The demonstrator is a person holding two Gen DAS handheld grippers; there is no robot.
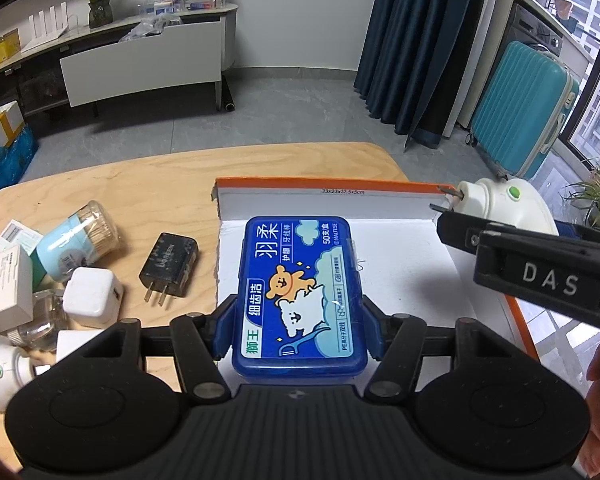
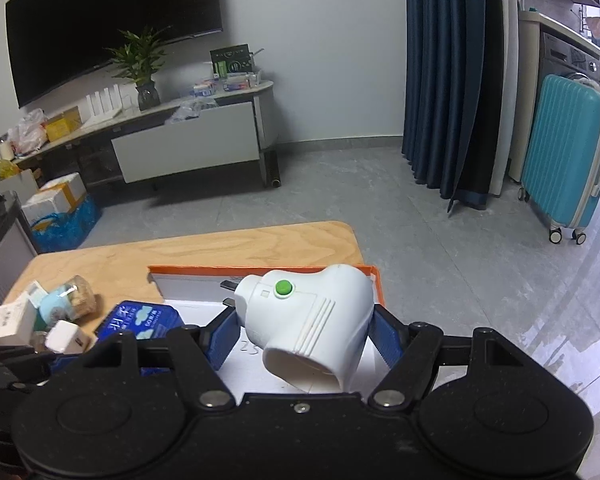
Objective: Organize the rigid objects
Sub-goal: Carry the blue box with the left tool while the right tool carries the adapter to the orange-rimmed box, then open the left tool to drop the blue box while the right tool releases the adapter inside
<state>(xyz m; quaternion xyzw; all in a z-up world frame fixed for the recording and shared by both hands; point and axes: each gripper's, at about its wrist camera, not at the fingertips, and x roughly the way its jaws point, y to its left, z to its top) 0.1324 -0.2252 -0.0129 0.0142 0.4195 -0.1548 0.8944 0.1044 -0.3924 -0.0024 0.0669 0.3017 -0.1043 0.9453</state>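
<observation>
My left gripper [image 1: 298,330] is shut on a blue floss-pick box [image 1: 300,296] and holds it over the white floor of an orange-edged cardboard box [image 1: 328,185]. My right gripper [image 2: 302,330] is shut on a white plug-in device with a green button [image 2: 310,320], held over the same cardboard box [image 2: 260,269]. The device [image 1: 500,204] and the right gripper also show at the right of the left wrist view. The blue box [image 2: 140,322] shows at the left of the right wrist view.
On the wooden table [image 1: 140,184] left of the cardboard box lie a black charger [image 1: 170,264], a white charger cube [image 1: 94,298], a toothpick jar [image 1: 80,240], white cartons [image 1: 4,280], a clear bottle [image 1: 40,326] and another white plug-in device [image 1: 0,372].
</observation>
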